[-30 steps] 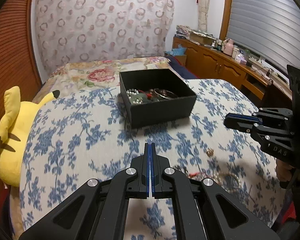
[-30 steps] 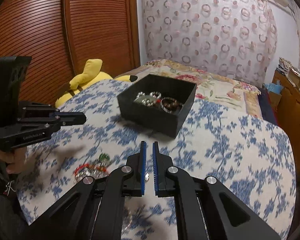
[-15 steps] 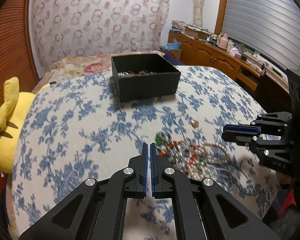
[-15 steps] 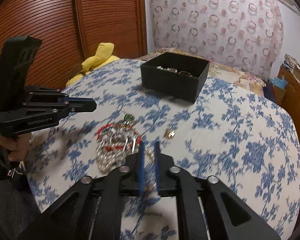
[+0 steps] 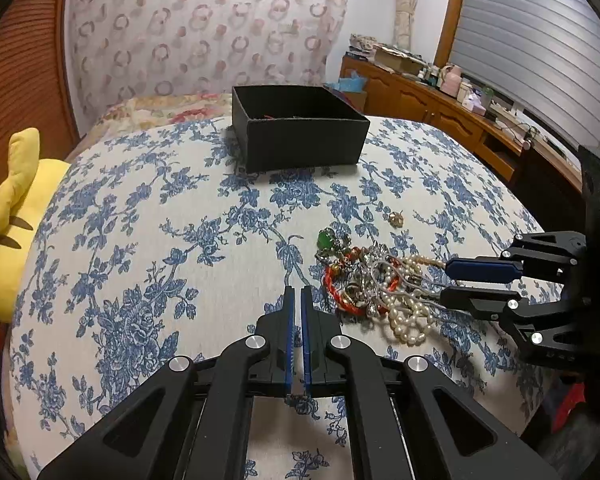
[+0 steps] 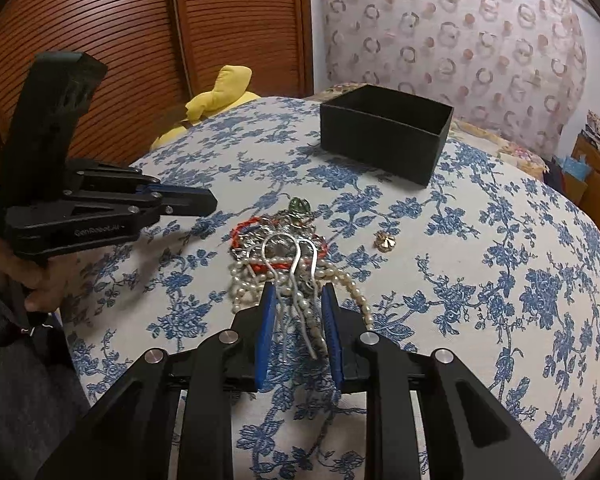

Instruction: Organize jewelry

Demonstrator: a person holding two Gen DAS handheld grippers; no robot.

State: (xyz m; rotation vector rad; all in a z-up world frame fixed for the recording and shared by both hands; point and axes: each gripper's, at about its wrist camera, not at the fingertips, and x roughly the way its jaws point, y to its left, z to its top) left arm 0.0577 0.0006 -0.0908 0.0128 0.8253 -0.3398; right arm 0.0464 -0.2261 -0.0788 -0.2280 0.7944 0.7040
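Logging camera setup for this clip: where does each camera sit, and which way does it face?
Left wrist: sits on the left gripper, jaws nearly shut, facing across the floral bedspread to the black box; the right gripper shows at right.
Right wrist: sits on the right gripper, jaws open over the jewelry pile; the left gripper and a hand show at left.
Shared: box, pile, gold charm, yellow plush.

One black box (image 5: pixel 300 136), one jewelry pile (image 5: pixel 374 284).
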